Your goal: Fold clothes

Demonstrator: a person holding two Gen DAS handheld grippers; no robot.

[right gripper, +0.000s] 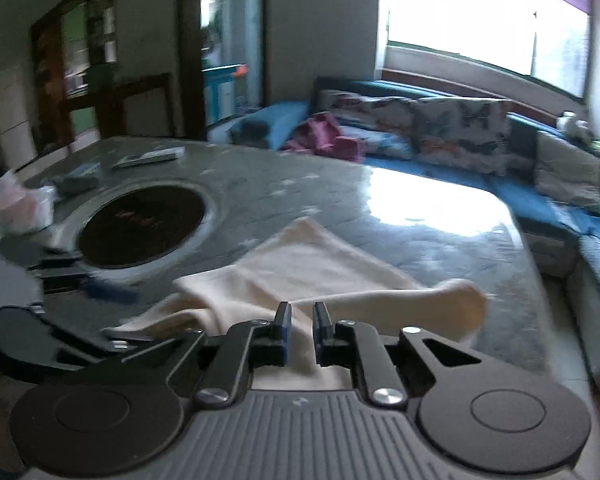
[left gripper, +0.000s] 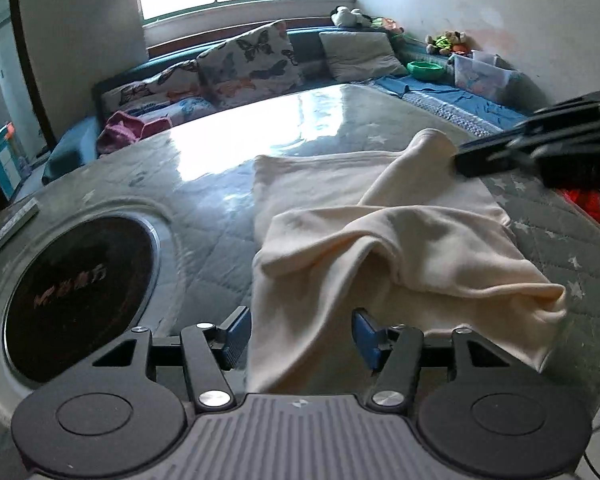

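While the cream garment (left gripper: pixel 380 232) lies partly folded on the glass-topped table (left gripper: pixel 204 184), beside the round black burner (left gripper: pixel 80 296), the left gripper (left gripper: pixel 300 338) stands spread wide with the cloth's near edge between its fingers. The right gripper (right gripper: pixel 300 330) is nearly closed, its narrow gap over cloth; whether it pinches the cloth I cannot tell.
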